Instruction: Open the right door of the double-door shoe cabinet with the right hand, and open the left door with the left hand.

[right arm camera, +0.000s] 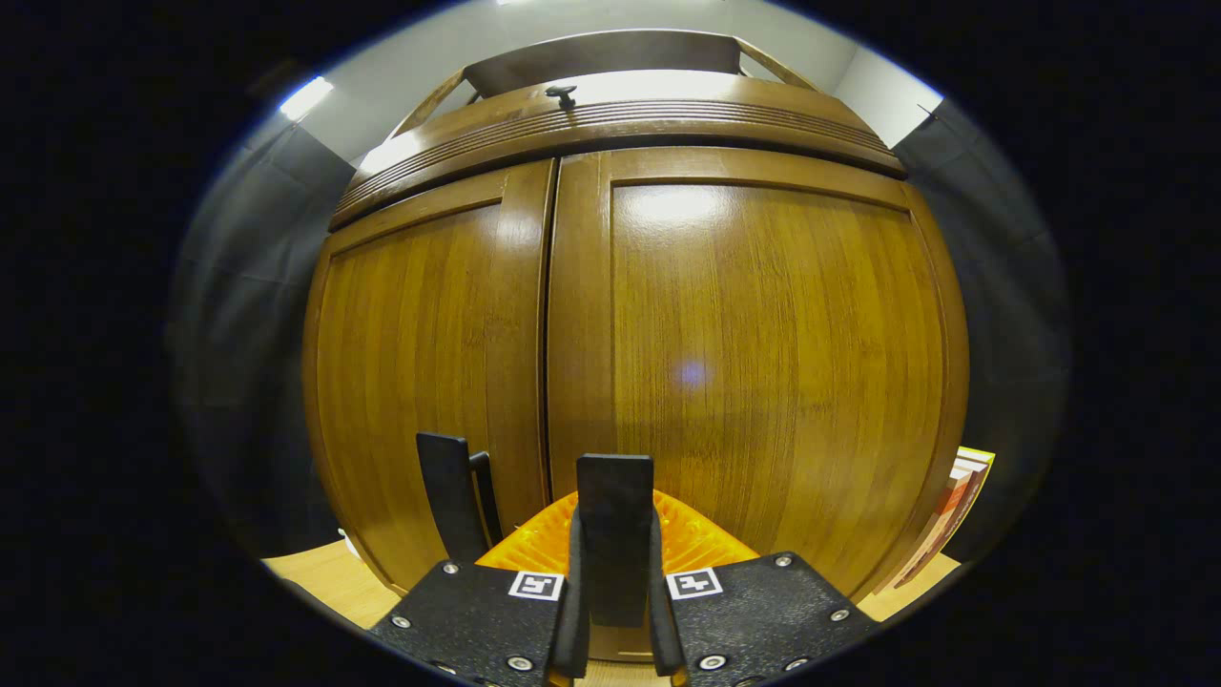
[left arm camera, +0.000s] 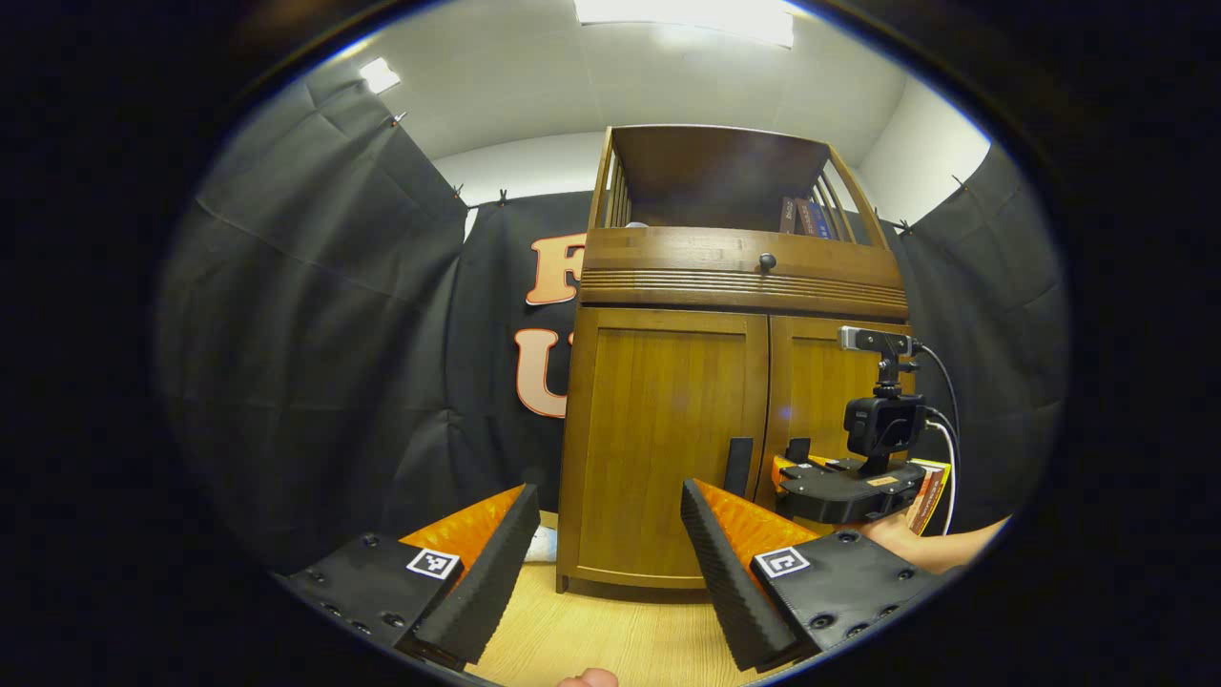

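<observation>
The wooden shoe cabinet (left arm camera: 725, 382) stands on a light wood floor (left arm camera: 610, 639) against black cloth walls, both doors shut; a drawer with a dark knob (left arm camera: 767, 260) sits above them, and books (left arm camera: 806, 218) rest on the top shelf at 1 o'clock. More books (right arm camera: 963, 496) lean beside the cabinet at 4 o'clock in the right gripper view. No writing is legible. The left gripper (left arm camera: 610, 549) hangs wide open and empty before the left door (left arm camera: 663, 429). The right gripper (right arm camera: 615, 611) has its fingers (right arm camera: 572, 620) pressed on the right door's black handle (right arm camera: 615, 534); the left handle (right arm camera: 448, 496) stands just beside at 9 o'clock.
</observation>
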Demonstrator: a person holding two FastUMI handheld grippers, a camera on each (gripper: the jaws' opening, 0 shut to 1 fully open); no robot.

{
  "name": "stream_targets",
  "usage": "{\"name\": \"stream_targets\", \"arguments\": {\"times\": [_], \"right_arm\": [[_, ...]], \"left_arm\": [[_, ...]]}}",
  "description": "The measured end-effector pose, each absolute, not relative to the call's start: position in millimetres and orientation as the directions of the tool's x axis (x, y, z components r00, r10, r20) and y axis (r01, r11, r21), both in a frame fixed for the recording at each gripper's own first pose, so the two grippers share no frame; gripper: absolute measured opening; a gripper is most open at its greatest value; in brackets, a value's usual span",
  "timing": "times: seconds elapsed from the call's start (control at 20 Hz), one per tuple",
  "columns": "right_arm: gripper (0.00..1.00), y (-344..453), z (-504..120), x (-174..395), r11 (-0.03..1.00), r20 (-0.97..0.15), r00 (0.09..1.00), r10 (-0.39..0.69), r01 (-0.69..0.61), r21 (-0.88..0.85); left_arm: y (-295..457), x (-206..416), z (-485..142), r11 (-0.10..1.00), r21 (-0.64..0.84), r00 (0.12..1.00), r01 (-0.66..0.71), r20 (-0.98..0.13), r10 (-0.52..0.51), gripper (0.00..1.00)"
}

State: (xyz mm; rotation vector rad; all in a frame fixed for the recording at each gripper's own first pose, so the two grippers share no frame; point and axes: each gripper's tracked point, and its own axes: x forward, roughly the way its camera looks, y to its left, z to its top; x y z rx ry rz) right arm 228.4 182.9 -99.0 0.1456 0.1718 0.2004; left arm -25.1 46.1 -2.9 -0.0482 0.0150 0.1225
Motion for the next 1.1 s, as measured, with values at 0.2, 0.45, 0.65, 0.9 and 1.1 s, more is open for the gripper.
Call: {"name": "stream_targets", "arguments": {"times": [0.2,0.45,0.65,0.9,1.1], "right_arm": [[0.2,181.7,-100.3,227.0,0.97,-0.17,0.962,0.213,-0.187,0.155],[0.2,179.1,-97.4,209.6,0.961,-0.169,0.953,0.251,-0.225,0.159],[0.2,172.7,-90.9,183.9,0.953,-0.165,0.949,0.27,-0.239,0.185],[0.17,151.2,-82.4,141.9,0.948,-0.16,0.946,0.281,-0.248,0.201],[0.2,130.2,-78.6,113.9,0.95,-0.165,0.949,0.269,-0.234,0.207]], "left_arm": [[44.8,-28.7,-2.7,0.992,-0.055,0.993,-0.117,-0.024,0.116,0.94],[44.1,-34.6,-2.5,0.992,-0.039,0.993,-0.119,-0.018,0.118,0.94],[42.6,-44.6,-0.8,0.992,-0.04,0.993,-0.119,-0.016,0.118,0.96],[37.5,-47.3,1.3,0.994,-0.036,0.995,-0.099,-0.014,0.099,0.94],[28.0,-51.6,-1.0,0.997,-0.036,0.997,-0.071,-0.022,0.07,0.94]]}}
